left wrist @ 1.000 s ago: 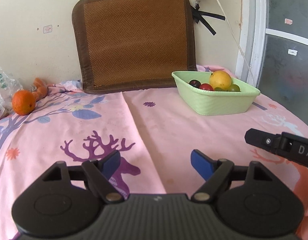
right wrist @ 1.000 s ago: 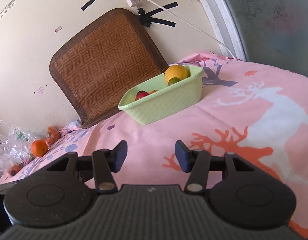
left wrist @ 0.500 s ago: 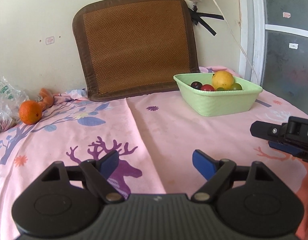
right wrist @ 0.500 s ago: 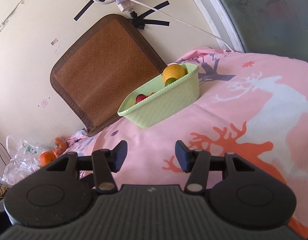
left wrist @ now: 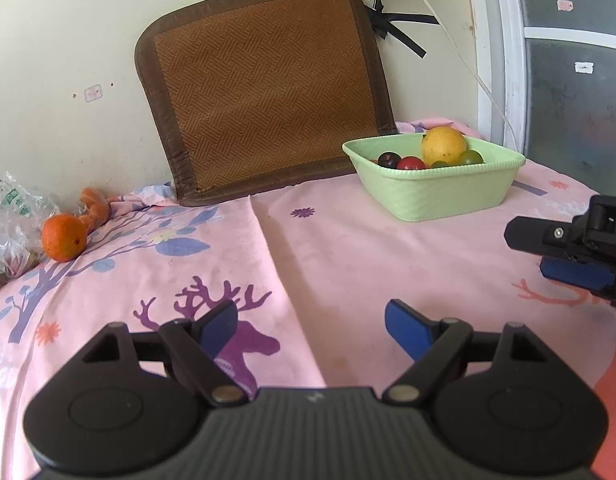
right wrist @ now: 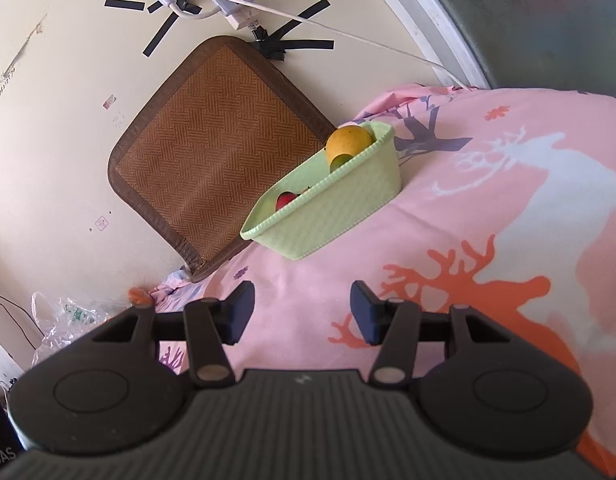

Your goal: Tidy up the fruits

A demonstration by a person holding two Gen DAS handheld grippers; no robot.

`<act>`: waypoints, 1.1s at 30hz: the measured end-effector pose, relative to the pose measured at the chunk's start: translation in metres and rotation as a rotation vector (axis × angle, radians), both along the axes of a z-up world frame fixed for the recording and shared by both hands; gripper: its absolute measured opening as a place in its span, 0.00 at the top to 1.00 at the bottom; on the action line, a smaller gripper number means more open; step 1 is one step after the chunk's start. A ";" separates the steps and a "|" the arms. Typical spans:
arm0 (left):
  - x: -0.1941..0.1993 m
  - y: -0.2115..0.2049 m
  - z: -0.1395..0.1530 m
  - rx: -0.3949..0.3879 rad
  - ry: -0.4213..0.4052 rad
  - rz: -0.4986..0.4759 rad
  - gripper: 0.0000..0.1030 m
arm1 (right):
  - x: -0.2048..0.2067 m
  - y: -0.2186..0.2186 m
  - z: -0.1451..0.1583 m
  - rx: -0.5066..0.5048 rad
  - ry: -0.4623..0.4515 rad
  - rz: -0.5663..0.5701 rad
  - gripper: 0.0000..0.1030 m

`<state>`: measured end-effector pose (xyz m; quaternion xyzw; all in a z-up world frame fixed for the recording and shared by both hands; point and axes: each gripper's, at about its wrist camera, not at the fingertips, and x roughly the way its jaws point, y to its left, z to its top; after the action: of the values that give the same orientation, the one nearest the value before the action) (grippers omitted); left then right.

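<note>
A light green basket (left wrist: 447, 196) stands at the back right of the pink cloth and holds a big yellow fruit (left wrist: 443, 146), a dark plum, a red fruit and small green ones. It also shows in the right wrist view (right wrist: 335, 216). An orange (left wrist: 64, 237) lies at the far left next to a plastic bag. My left gripper (left wrist: 311, 326) is open and empty, low over the purple deer print. My right gripper (right wrist: 302, 314) is open and empty, short of the basket; it shows at the right edge of the left wrist view (left wrist: 575, 248).
A brown woven mat (left wrist: 260, 88) leans on the wall behind the cloth. A clear plastic bag (left wrist: 12, 216) with more fruit and orange peel pieces (left wrist: 94, 204) lie at the far left. A power strip and cable (right wrist: 236, 4) hang on the wall.
Both grippers have pulled back and tilted upward a little, so the basket looks farther away. The right gripper has slid further right in the left view. Both stay open and empty.
</note>
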<state>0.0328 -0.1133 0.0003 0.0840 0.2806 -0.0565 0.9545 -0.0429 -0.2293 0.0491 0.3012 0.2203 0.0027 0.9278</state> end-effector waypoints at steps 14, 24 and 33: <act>0.001 0.002 -0.001 0.003 0.008 -0.014 0.17 | 0.001 0.003 0.000 -0.012 0.014 -0.003 0.46; -0.001 0.003 0.000 -0.009 0.004 -0.045 0.12 | 0.002 0.008 0.001 -0.054 0.021 -0.006 0.46; 0.000 0.006 0.001 -0.031 0.010 -0.053 0.08 | 0.003 0.010 0.001 -0.064 0.028 -0.006 0.45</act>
<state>0.0326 -0.1071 0.0013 0.0762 0.2821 -0.0864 0.9524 -0.0398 -0.2196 0.0501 0.2719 0.2325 -0.0117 0.9337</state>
